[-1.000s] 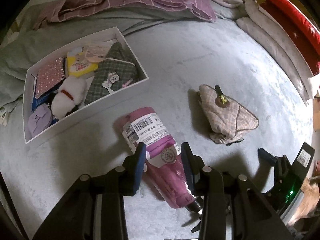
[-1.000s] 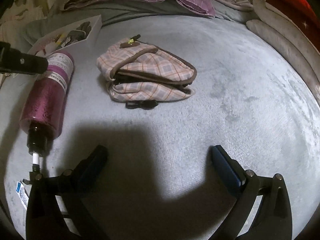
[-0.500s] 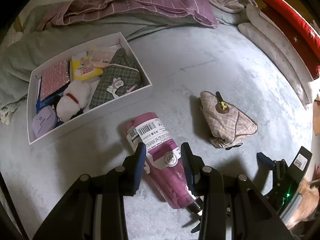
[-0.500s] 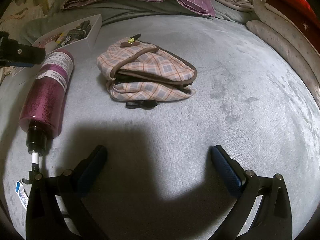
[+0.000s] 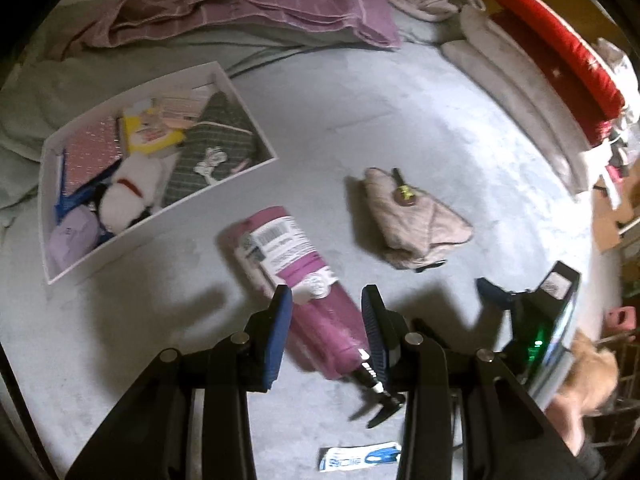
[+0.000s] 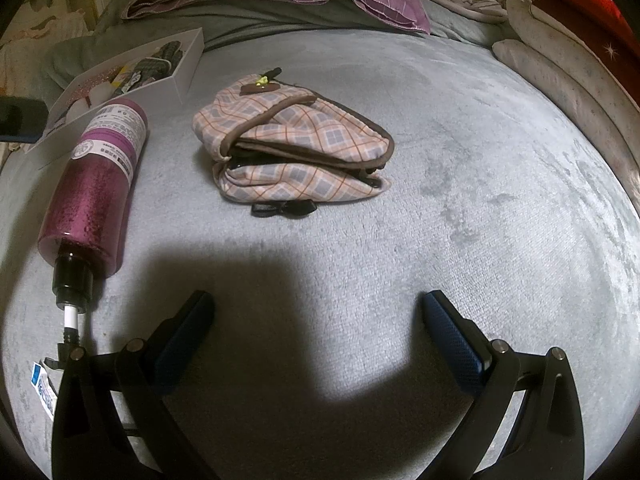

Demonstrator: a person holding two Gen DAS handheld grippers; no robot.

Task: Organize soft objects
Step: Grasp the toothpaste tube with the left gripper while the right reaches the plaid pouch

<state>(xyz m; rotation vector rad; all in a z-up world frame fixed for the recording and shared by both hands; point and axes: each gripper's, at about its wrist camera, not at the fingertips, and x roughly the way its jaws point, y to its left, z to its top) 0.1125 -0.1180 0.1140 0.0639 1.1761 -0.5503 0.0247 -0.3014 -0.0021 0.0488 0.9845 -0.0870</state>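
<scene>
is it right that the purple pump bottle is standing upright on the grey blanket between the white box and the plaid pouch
Not quite. The purple pump bottle is lying on its side, not standing upright; the right wrist view shows it flat with its black pump pointing toward the camera. The rest holds: it is on the grey blanket, between the white box and the plaid pouch.

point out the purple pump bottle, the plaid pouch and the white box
purple pump bottle (image 6: 90, 196), right wrist view, on its glittery body
plaid pouch (image 6: 296, 136), right wrist view, on the top flap
white box (image 5: 256, 118), left wrist view, on its right wall
</scene>
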